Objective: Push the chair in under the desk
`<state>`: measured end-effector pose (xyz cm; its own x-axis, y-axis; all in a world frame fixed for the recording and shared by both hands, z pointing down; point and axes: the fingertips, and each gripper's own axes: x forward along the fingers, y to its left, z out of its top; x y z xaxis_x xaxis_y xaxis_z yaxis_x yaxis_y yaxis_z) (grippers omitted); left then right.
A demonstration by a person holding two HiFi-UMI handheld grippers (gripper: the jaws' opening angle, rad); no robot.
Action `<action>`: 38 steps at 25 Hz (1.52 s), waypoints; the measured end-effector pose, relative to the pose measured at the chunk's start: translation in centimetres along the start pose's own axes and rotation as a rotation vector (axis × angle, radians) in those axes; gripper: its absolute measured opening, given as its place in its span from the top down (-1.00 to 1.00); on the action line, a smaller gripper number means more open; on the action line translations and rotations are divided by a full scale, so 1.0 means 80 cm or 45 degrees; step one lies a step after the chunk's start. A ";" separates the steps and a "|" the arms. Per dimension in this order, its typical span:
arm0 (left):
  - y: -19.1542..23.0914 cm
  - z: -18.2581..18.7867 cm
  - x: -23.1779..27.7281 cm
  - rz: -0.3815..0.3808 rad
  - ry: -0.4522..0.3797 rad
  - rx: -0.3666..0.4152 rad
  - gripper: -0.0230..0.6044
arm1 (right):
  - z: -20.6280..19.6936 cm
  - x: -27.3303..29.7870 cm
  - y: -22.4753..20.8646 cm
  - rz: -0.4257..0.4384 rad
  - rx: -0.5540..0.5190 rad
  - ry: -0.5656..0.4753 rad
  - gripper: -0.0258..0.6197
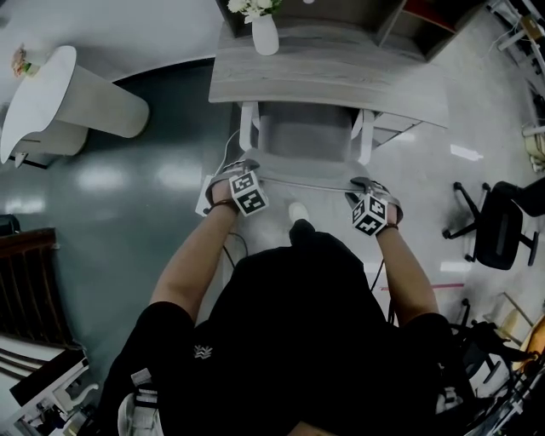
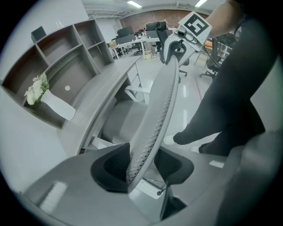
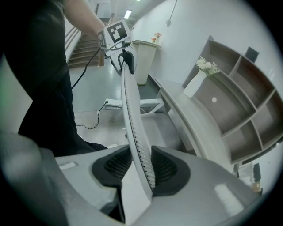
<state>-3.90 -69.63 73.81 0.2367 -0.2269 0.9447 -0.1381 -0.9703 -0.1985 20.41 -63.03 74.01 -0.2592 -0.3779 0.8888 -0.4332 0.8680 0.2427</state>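
The grey mesh chair [image 1: 302, 136] stands facing the grey desk [image 1: 324, 77], with its seat partly beneath the desktop. The top edge of its backrest [image 1: 306, 183] runs between my two grippers. My left gripper [image 1: 245, 168] is clamped on the backrest's left end, and the mesh edge [image 2: 163, 106] sits between its black pads [image 2: 110, 165]. My right gripper [image 1: 364, 185] is clamped on the right end, where the backrest [image 3: 130, 110] passes between its pads [image 3: 168, 167]. From each gripper view the other gripper shows at the far end of the backrest.
A white vase with flowers [image 1: 265, 34] stands on the desk by a shelf unit [image 1: 409, 21]. A white pedestal table [image 1: 51, 102] is at the left and a black office chair [image 1: 502, 226] at the right. A power strip with a cable [image 1: 207, 202] lies beside the chair's left side.
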 end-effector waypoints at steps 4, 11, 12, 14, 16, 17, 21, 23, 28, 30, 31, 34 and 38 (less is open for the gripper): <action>0.035 0.016 0.010 0.027 -0.023 0.003 0.36 | 0.002 0.013 -0.041 -0.010 -0.010 -0.001 0.48; 0.096 0.045 0.030 0.017 -0.019 0.000 0.36 | 0.004 0.032 -0.117 0.001 -0.038 0.009 0.47; 0.097 0.047 0.030 -0.012 -0.006 0.001 0.36 | 0.004 0.032 -0.120 0.020 -0.051 0.007 0.47; 0.096 0.046 0.029 -0.034 0.003 0.010 0.37 | 0.004 0.032 -0.118 0.035 -0.072 -0.003 0.48; 0.095 0.044 0.030 0.000 -0.016 0.025 0.37 | 0.004 0.034 -0.115 0.026 -0.080 -0.008 0.48; 0.095 0.044 0.030 0.018 -0.029 0.032 0.36 | 0.004 0.035 -0.114 0.025 -0.079 -0.008 0.48; 0.095 0.043 0.030 0.043 -0.066 0.046 0.36 | 0.005 0.034 -0.112 0.057 -0.048 -0.012 0.47; 0.090 0.043 0.025 0.026 -0.072 0.012 0.36 | 0.008 0.031 -0.108 0.103 -0.013 -0.013 0.46; 0.084 0.051 -0.012 -0.002 -0.176 -0.135 0.34 | 0.029 0.006 -0.098 0.221 0.100 -0.129 0.44; 0.088 0.057 -0.031 0.033 -0.248 -0.189 0.34 | 0.040 -0.005 -0.097 0.229 0.108 -0.171 0.44; 0.094 0.061 -0.043 0.068 -0.301 -0.231 0.38 | 0.046 -0.011 -0.099 0.223 0.112 -0.202 0.45; 0.121 0.074 -0.080 0.204 -0.455 -0.376 0.68 | 0.073 -0.041 -0.129 0.132 0.246 -0.395 0.45; 0.160 0.084 -0.117 0.386 -0.577 -0.484 0.90 | 0.093 -0.091 -0.206 -0.165 0.448 -0.607 0.52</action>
<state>-1.43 -80.51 60.66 0.5037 -0.5783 0.6418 -0.5723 -0.7799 -0.2536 22.97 -76.98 60.67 -0.5084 -0.6468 0.5685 -0.7255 0.6774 0.1219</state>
